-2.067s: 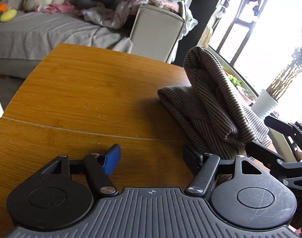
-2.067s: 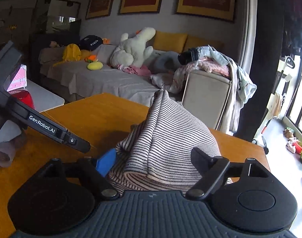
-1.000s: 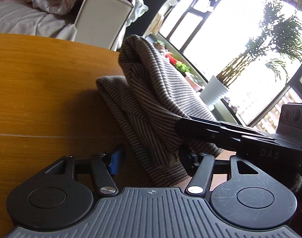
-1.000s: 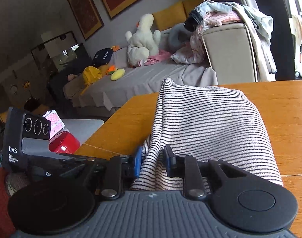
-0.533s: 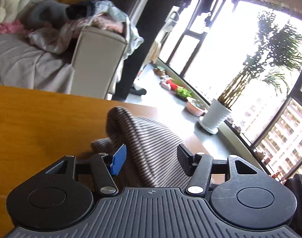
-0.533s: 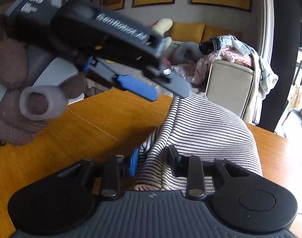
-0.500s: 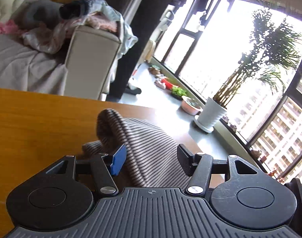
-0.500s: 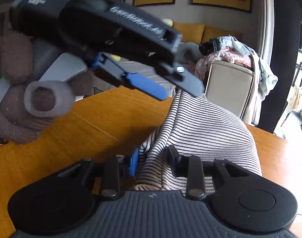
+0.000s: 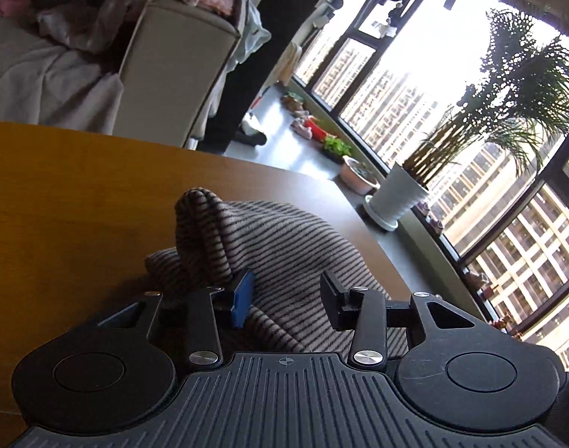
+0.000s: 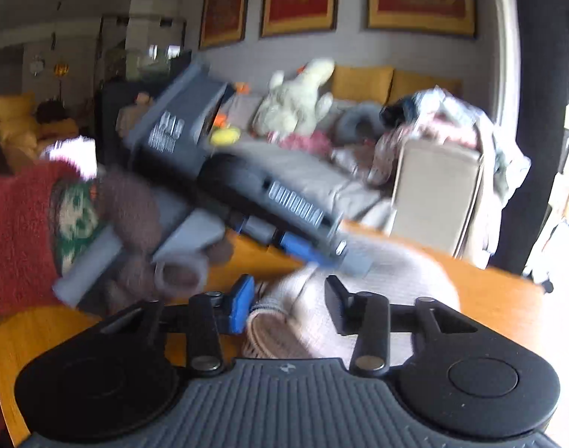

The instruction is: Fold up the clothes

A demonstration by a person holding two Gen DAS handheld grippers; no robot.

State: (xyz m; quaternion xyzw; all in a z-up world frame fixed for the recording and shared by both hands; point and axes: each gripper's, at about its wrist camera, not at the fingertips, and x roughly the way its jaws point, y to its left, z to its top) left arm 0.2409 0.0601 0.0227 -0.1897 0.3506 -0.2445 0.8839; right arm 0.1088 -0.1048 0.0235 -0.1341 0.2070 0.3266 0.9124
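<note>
While the striped garment sits bunched on the wooden table, both grippers hover over it with jaws apart

Left gripper: fingers spread wide, cloth showing in the gap beneath them, nothing pinched. Blue pad close to the raised ridge of fabric at the left; contact there not certain

Right gripper: also spread, the garment lying under and between the fingers, no grip on it that I can make out

State of the job, as a judgement: the garment is doubled over itself into a thick mound with rolled edges, several layers visible at the near end in the right view. It is compact but humped, not flat or squared. That shape fits either a fold part-way through or a finished bundle just let go; the frames do not settle which

More clothes are heaped on the sofa arm behind the table, so other pieces may remain, though whether they belong to the task is unclear

Hard to read:
- right view smeared by motion, stripes washed out
- the left gripper's body and a gloved hand cross that view and cover the far table
- near edge of the garment hidden behind both gripper housings
- window glare burns out the right side of the left view
</note>
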